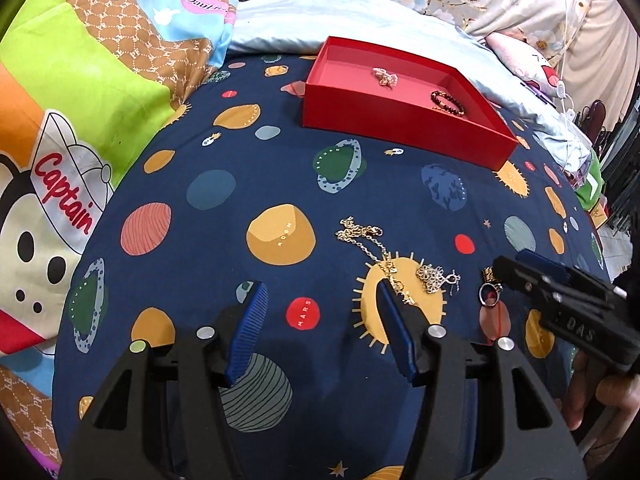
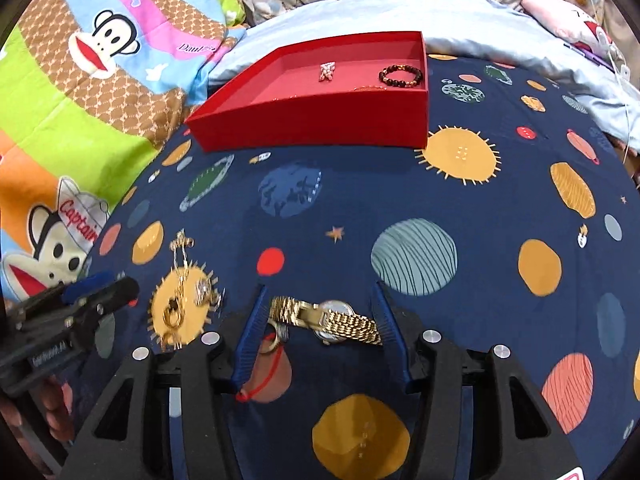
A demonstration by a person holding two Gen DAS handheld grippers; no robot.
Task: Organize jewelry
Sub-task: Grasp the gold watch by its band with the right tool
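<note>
A red tray (image 1: pixel 360 120) (image 2: pixel 312 120) sits far on the space-print sheet, holding a dark bead bracelet (image 1: pixel 447 103) (image 2: pixel 401 74) and a pink-white piece (image 1: pixel 385 76) (image 2: pixel 327 71). My left gripper (image 1: pixel 320 296) is open and empty above the sheet. A gold chain necklace (image 1: pixel 370 242) (image 2: pixel 181 258) and a silver piece (image 1: pixel 434 278) lie by its right finger. My right gripper (image 2: pixel 318 300) (image 1: pixel 516 268) is open around a gold watch (image 2: pixel 332 320) lying on the sheet. A ring with a red string (image 2: pixel 276 340) (image 1: pixel 491 294) lies beside the watch.
A bright cartoon-monkey quilt (image 1: pixel 80 120) (image 2: pixel 80 80) is bunched at the left. A light blue pillow (image 1: pixel 320 16) (image 2: pixel 460 16) and floral bedding lie behind the tray. The bed's right edge drops off near some clutter (image 1: pixel 600 152).
</note>
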